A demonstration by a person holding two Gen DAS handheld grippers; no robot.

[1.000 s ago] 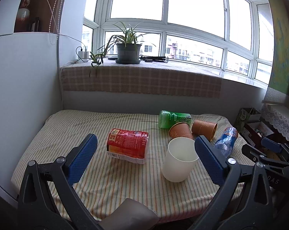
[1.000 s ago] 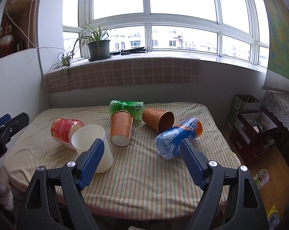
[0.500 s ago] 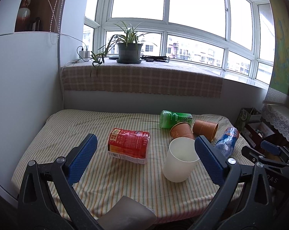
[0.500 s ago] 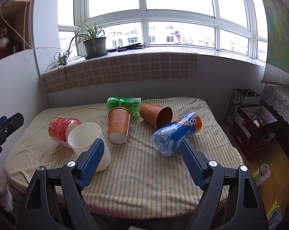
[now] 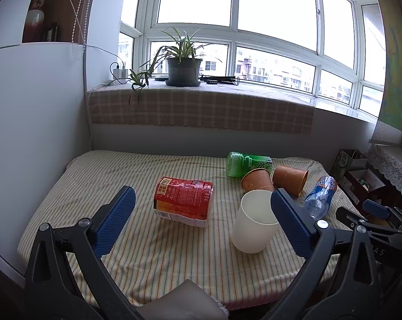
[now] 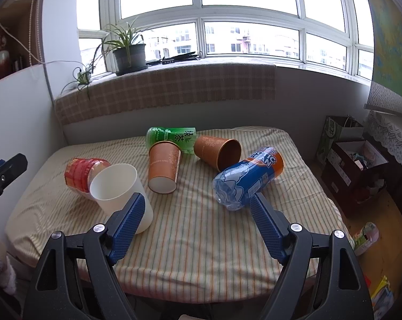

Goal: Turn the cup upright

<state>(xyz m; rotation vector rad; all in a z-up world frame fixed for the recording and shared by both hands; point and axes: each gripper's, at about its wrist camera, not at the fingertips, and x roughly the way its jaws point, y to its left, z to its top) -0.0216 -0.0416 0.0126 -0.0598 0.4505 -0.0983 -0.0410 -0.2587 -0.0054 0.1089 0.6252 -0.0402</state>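
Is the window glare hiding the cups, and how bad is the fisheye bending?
Left wrist view: panes blown out white, but the white cup stays evenly lit and sharp. Right wrist view: same glare; the orange cups read clearly, and the window frames bow near the edges.

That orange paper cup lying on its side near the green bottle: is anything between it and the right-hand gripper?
Nothing visible blocks it. The right gripper is open, with bare striped cloth between it and the tipped orange cup. The blue bottle lies close on the right and another orange cup on the left.
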